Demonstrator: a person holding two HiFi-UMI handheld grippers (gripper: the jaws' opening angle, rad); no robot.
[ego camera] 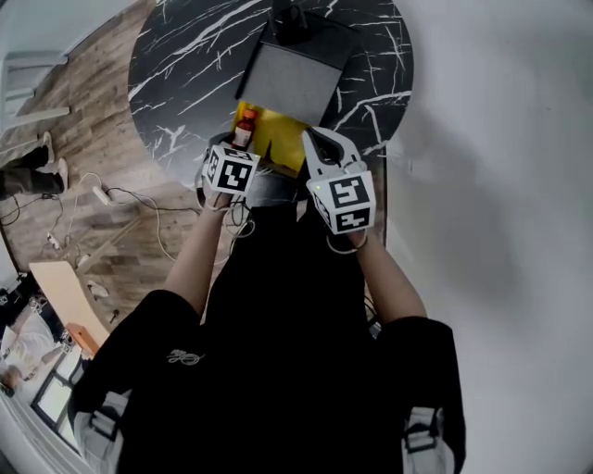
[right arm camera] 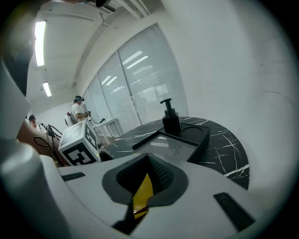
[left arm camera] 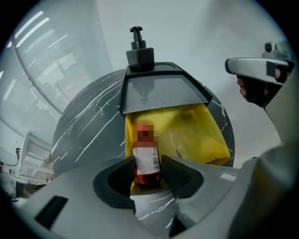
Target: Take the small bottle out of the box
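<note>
A small red bottle (ego camera: 244, 130) with a white label stands upright at the near left edge of the yellow box (ego camera: 278, 134), which lies on the black marble table (ego camera: 185, 56). In the left gripper view the bottle (left arm camera: 146, 154) stands between the jaws of my left gripper (left arm camera: 147, 169). The pads flank it closely without clearly pressing, so the gripper is open. My right gripper (ego camera: 315, 141) hovers over the right edge of the yellow box (left arm camera: 196, 130), above the table. Its jaws meet at the tips (right arm camera: 148, 158), and a sliver of yellow (right arm camera: 142, 193) shows through the slit.
A grey tray (ego camera: 296, 79) with a black pump dispenser (ego camera: 295, 18) sits just behind the yellow box. The round table's edge runs close under both grippers. Cables (ego camera: 111, 199) lie on the wood floor at left. A white wall is at right. People stand far off (right arm camera: 79, 109).
</note>
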